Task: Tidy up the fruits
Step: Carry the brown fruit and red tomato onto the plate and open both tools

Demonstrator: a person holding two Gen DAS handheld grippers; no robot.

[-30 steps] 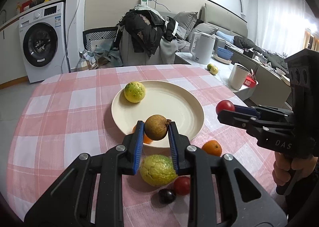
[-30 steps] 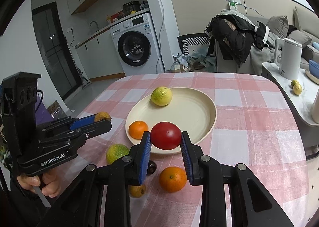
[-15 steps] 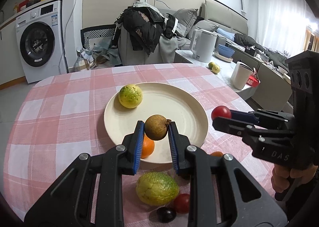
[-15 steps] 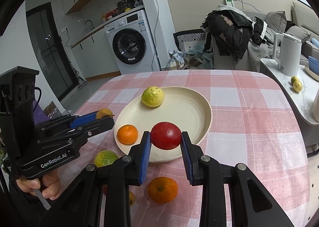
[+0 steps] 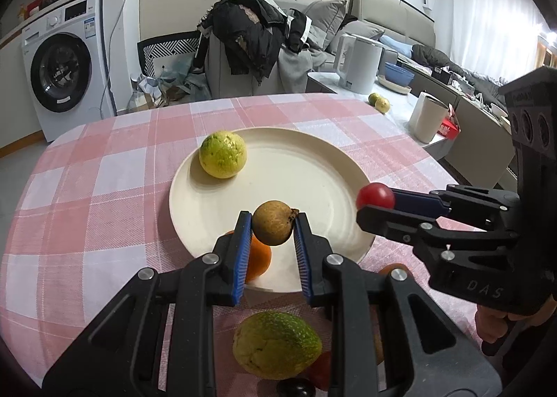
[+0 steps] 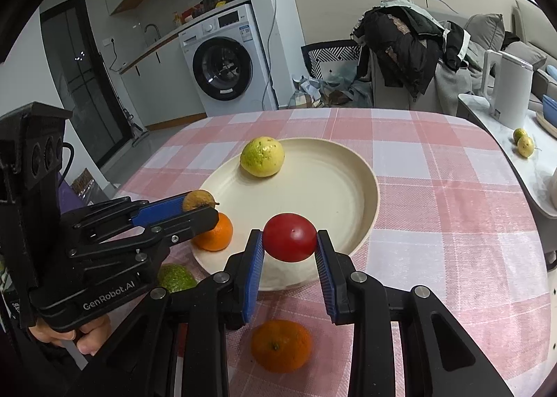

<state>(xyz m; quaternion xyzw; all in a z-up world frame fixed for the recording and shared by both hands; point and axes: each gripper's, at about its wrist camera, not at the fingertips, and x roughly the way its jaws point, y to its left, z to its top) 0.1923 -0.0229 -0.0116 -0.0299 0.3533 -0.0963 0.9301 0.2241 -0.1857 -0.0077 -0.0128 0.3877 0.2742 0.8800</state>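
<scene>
**Carrying two round fruits over one plate: where it could have slipped**

You had the left tool (image 5: 273,226) clamped on a brown fruit (image 5: 272,225) at centre frame of the left view, over the near rim of the cream plate (image 5: 323,170). Your right tool (image 6: 289,240) was clamped on a red tomato (image 6: 289,236) at lower centre of the right view, also above the plate's near edge. Both fruits were round and held only near the fingertips, so I judge either could have squirted forward if you eased the grip too high above the plate, then rolled off onto the checked worktop (image 6: 435,223). The tools sat near each other, and a sideways drift risked a knock. An orange (image 6: 214,231) lay at the plate's lower-left edge under the left tool, and a yellow-green fruit (image 6: 263,156) rested at its far side; a dropped fruit could have nudged them.
</scene>
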